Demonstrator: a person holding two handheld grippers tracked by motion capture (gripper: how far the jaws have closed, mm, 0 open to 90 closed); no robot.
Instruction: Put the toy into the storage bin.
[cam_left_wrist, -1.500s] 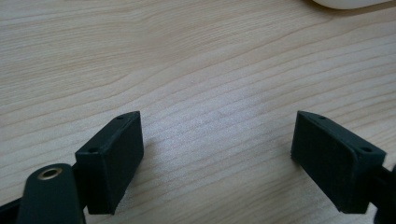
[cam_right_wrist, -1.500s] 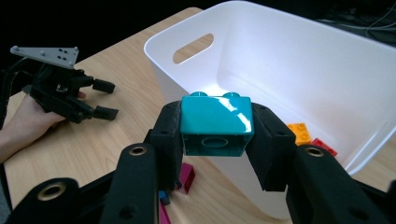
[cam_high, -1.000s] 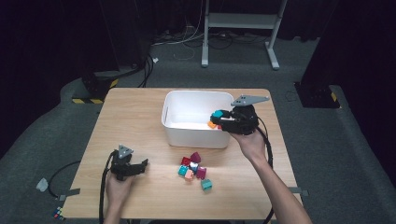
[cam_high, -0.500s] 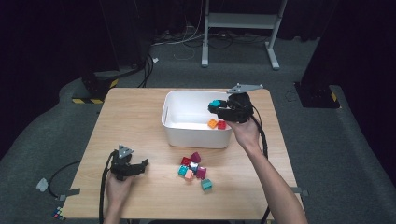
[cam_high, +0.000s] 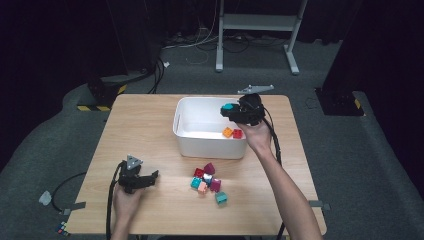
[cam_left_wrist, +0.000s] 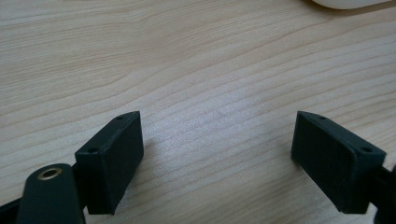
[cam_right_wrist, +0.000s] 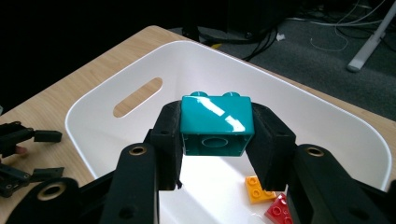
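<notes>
So the right gripper (cam_right_wrist: 215, 140) has a teal block (cam_right_wrist: 217, 123) clamped between its two black jaws, pads pressed flat against the block's two sides, studs pointing away from the camera. In the right gripper view that block sits dead centre of the frame, hanging over the inside of the white bin (cam_right_wrist: 327, 116). In the high view the same gripper (cam_high: 231, 111) is right of centre in the upper half, over the bin's right end, with the teal block (cam_high: 229, 107) poking out toward the left of the hand.

Down on the bin floor there's an orange block (cam_right_wrist: 258, 190) and a red block (cam_right_wrist: 280, 212) lying just beside each other (lower right of the right gripper view). In the high view they show up near the bin's right wall, orange (cam_high: 227, 132) on the left and red (cam_high: 237, 133) on the right.

The left gripper (cam_high: 150, 177) is in the lower left of the high view, resting low by the wooden table (cam_high: 145, 130), well apart from everything else. Its own view shows the jaws spread wide with nothing between them, just bare wood grain, and a sliver of the bin's edge at the top right corner.

Between the two hands, below the bin in the high view, there's a little pile of loose blocks (cam_high: 207, 181) on the table: red, magenta, teal, a peachy one, all bunched together and touching, with one more teal piece (cam_high: 220, 197) just off the lower right of the cluster.
</notes>
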